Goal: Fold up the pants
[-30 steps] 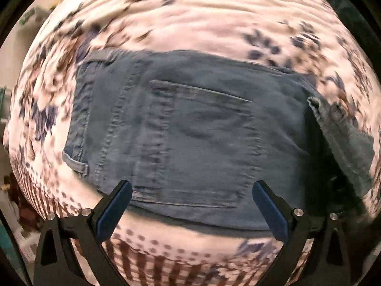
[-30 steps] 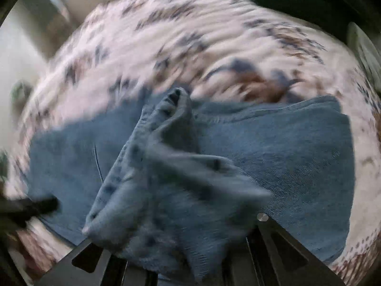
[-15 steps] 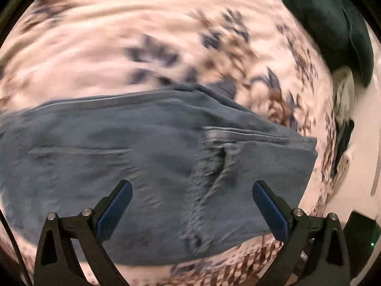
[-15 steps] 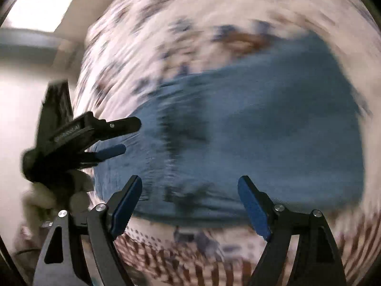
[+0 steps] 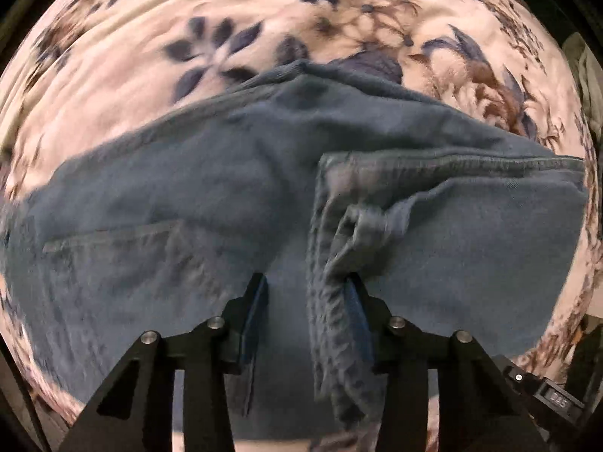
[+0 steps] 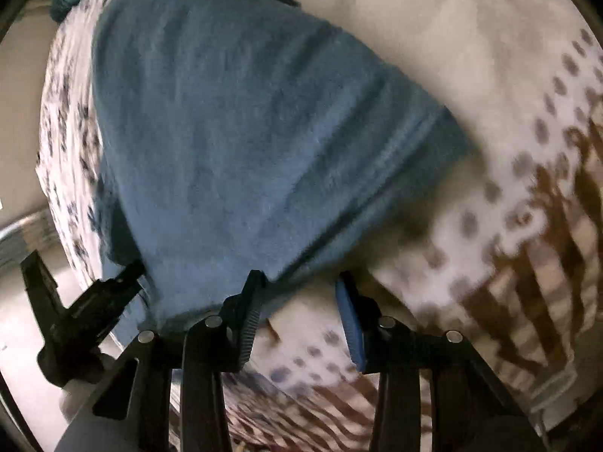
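Blue denim pants (image 5: pixel 188 207) lie partly folded on a floral blanket (image 5: pixel 150 30), filling mid-frame. Left gripper (image 5: pixel 307 301), jaws closing, straddles a bunched hem fold at lower centre. Right gripper (image 6: pixel 301 301), jaws closing, straddles the pants' edge, not yet pinching.

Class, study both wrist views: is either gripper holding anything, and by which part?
Nothing is firmly held yet. The left gripper is closing its jaws around the bunched hem of the jeans. The right gripper is closing at their edge.

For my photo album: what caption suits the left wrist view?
Left gripper closing over a bunched fold of blue jeans spread on a floral blanket.
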